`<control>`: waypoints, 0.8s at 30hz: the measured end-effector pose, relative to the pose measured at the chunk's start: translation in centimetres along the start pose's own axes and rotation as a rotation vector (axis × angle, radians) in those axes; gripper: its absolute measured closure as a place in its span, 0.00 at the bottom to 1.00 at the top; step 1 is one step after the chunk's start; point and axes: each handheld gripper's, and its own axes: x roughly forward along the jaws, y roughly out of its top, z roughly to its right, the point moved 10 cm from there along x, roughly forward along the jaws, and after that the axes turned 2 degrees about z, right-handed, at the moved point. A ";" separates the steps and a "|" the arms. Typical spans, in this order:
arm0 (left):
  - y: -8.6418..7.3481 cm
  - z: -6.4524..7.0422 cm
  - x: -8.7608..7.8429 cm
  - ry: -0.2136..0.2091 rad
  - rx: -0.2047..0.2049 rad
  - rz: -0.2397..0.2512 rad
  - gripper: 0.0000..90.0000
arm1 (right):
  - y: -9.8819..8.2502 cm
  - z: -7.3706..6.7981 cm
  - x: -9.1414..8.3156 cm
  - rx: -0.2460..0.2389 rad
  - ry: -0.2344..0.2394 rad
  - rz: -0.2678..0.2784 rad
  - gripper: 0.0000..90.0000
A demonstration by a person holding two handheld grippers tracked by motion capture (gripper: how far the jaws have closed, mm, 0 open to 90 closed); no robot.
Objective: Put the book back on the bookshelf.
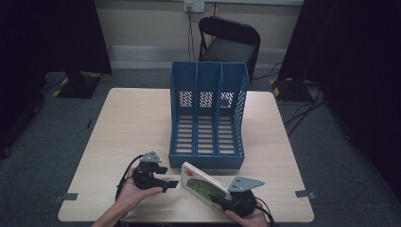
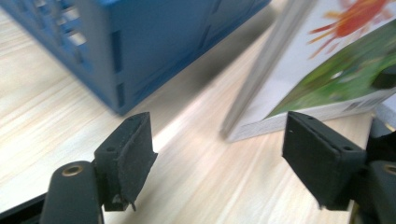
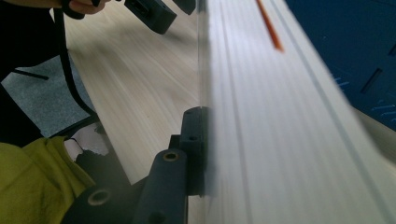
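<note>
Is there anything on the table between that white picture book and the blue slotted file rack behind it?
Nothing visible. The white book with the green and orange cover, clamped in the right gripper, faces bare wooden table up to the blue plastic three-slot file rack.

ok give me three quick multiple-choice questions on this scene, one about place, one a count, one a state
1. Where is the book?
A. inside the file rack
B. in front of the file rack
C. on the chair

2. How many slots has the file rack?
A. two
B. three
C. five

3. The left hand-held gripper is:
A. open, holding nothing
B. shut on the book
C. shut on a cable

Answers: 1 B, the book stands tilted on the table before the rack; 2 B, two dividers make three slots; 3 A, the left gripper view shows its jaws apart over bare wood.
</note>
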 end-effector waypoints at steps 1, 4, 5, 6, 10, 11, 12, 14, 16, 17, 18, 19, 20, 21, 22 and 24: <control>-0.1 -0.3 -0.1 0.004 -0.003 -0.008 0.22 | 0.1 0.1 -0.1 0.009 0.000 0.005 0.85; -0.7 -1.8 -0.6 0.048 -0.031 -0.033 0.24 | 0.2 0.2 -0.1 0.007 0.002 0.005 0.85; -0.8 -2.3 -0.7 0.056 -0.046 -0.034 0.24 | 0.2 0.2 -0.1 0.007 0.002 0.005 0.85; -1.0 -2.9 -0.8 0.080 -0.060 -0.038 0.24 | 0.2 0.2 -0.1 0.008 0.003 0.005 0.85; -1.6 -5.0 -0.9 0.185 -0.052 -0.055 0.23 | 0.2 0.1 -0.2 0.003 0.000 0.006 0.85; -1.7 -5.6 -0.9 0.208 -0.058 -0.062 0.21 | 0.3 0.1 -0.3 0.002 0.001 0.006 0.85; -1.8 -5.9 -0.9 0.218 -0.069 -0.062 0.21 | 0.3 0.0 -0.3 0.003 -0.001 0.007 0.85; -1.9 -6.5 -1.0 0.251 -0.069 -0.054 0.21 | 0.4 0.0 -0.4 0.005 0.001 0.008 0.85; -2.0 -7.2 -1.1 0.303 -0.047 -0.052 0.21 | 0.4 0.0 -0.6 0.009 0.003 0.010 0.85; -2.1 -7.5 -1.2 0.311 -0.031 -0.062 0.21 | 0.4 -0.1 -0.6 0.011 0.006 0.011 0.85; -2.3 -7.7 -1.1 0.319 -0.011 -0.068 0.21 | 0.5 -0.1 -0.7 0.011 0.006 0.012 0.85; -2.6 -8.0 -1.0 0.327 -0.016 -0.077 0.20 | 0.5 -0.1 -0.8 0.014 0.004 0.015 0.85; -2.6 -8.1 -1.0 0.336 -0.011 -0.072 0.19 | 0.6 -0.1 -0.9 0.010 0.005 0.015 0.85; -2.6 -8.3 -1.0 0.350 -0.010 -0.051 0.18 | 0.6 -0.1 -0.9 0.004 0.007 0.015 0.85; -2.6 -8.5 -0.9 0.363 -0.004 -0.040 0.18 | 0.7 -0.2 -1.0 0.003 0.009 0.016 0.85; -2.7 -8.9 -0.9 0.382 0.030 -0.029 0.16 | 0.9 -0.3 -1.3 0.001 0.014 0.024 0.85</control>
